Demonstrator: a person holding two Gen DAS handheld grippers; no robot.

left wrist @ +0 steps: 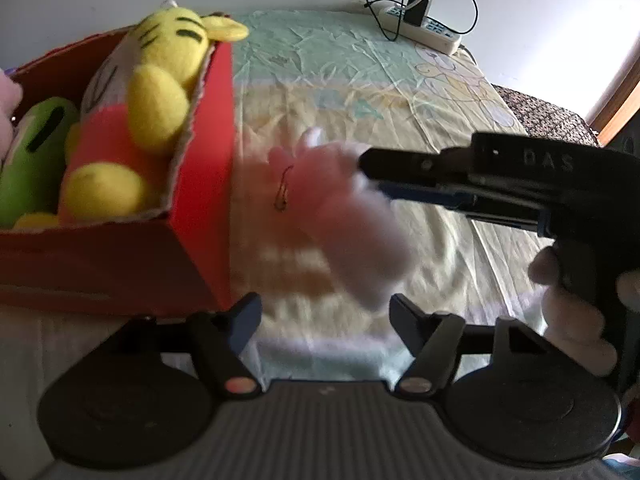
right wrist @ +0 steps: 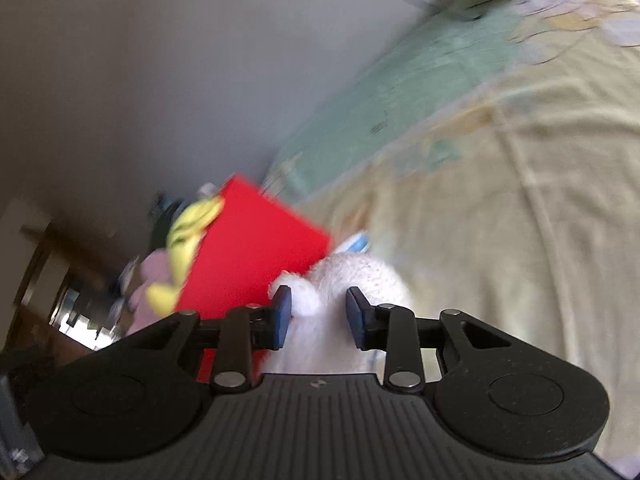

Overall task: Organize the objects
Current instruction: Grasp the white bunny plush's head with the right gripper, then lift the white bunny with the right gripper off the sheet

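A red box [left wrist: 200, 200] stands on the bed at the left and holds a yellow and red plush toy [left wrist: 160, 92] and a green plush [left wrist: 32, 160]. My right gripper [left wrist: 364, 164] comes in from the right and is shut on a pink and white plush toy [left wrist: 340, 216], held in the air beside the box. In the right wrist view the white plush [right wrist: 320, 304] sits between my right gripper's fingers [right wrist: 318, 312], with the red box [right wrist: 256, 260] just beyond. My left gripper [left wrist: 324, 312] is open and empty below the held toy.
A patterned green and yellow bedsheet [left wrist: 400, 92] covers the bed. A white power strip [left wrist: 420, 28] with black cables lies at the far edge by the wall. A dark patterned cloth [left wrist: 548, 112] lies at the far right.
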